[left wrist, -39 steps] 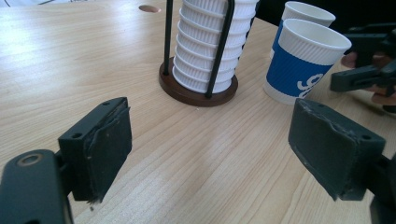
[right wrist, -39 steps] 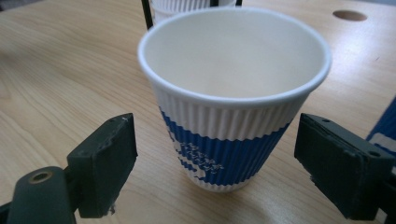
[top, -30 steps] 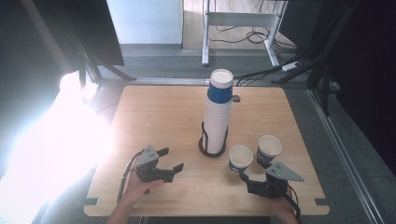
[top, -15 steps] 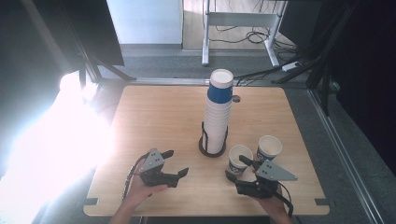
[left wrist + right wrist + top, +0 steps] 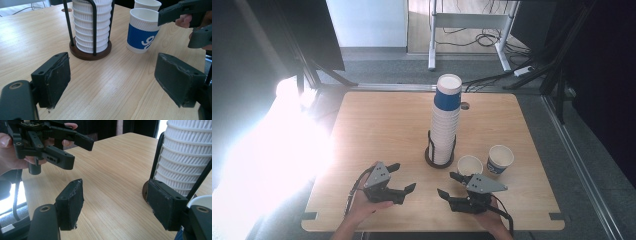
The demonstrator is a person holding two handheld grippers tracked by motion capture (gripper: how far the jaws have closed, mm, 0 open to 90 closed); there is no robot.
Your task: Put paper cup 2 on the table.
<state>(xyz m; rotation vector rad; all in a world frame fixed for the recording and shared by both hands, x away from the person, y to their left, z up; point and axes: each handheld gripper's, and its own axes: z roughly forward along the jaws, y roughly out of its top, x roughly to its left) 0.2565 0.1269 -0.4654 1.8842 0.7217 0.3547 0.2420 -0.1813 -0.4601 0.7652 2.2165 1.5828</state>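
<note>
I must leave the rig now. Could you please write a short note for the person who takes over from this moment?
Left gripper: open, holds nothing, low over the near side of the table.
Right gripper: jaws apart, nothing between them, just in front of the nearer cup.
Things: stack of cups upright in the wire holder at mid-table; farther cup upright to the right of the nearer one.
Done: two cups stand on the table apart from the stack.
Left: neither loose cup is gripped; the nearer cup looks like the likely next grasp for the right gripper.
</note>
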